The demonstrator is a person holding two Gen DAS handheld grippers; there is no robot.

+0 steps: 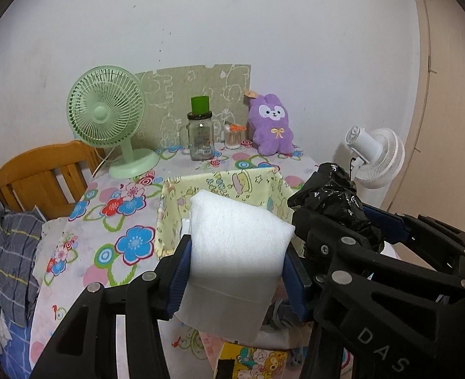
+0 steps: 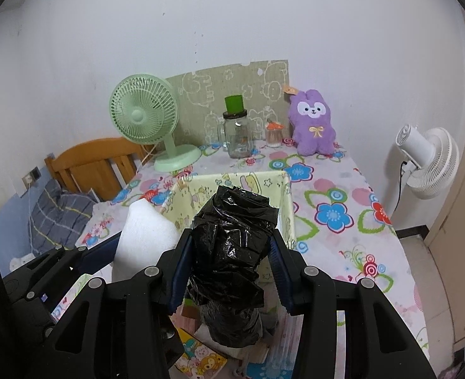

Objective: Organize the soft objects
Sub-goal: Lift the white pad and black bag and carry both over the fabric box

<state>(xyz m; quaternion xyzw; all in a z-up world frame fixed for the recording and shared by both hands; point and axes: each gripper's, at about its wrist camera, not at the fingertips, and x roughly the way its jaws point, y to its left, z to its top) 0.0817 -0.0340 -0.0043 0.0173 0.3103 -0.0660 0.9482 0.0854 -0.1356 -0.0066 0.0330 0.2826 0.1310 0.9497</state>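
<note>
My left gripper (image 1: 237, 271) is shut on a white foam roll (image 1: 235, 252), which sticks up between its blue pads (image 1: 180, 281). Beside it on the right, my right gripper (image 2: 229, 268) is shut on a roll of black plastic bags (image 2: 232, 252). Both rolls hang in the air over the near side of a yellow fabric storage box (image 1: 219, 183), open at the top, on the flowered tablecloth (image 1: 125, 218). From the right wrist view the foam roll (image 2: 143, 237) shows at left, and the yellow box (image 2: 232, 183) lies just beyond the black roll.
At the table's back stand a green desk fan (image 1: 112, 123), a glass jar with a green lid (image 1: 200, 135), a cotton-swab holder (image 1: 234, 135) and a purple plush toy (image 1: 272, 123). A white floor fan (image 2: 428, 161) stands right of the table. A wooden headboard (image 1: 39, 177) and pillow are left. Packets lie under the grippers.
</note>
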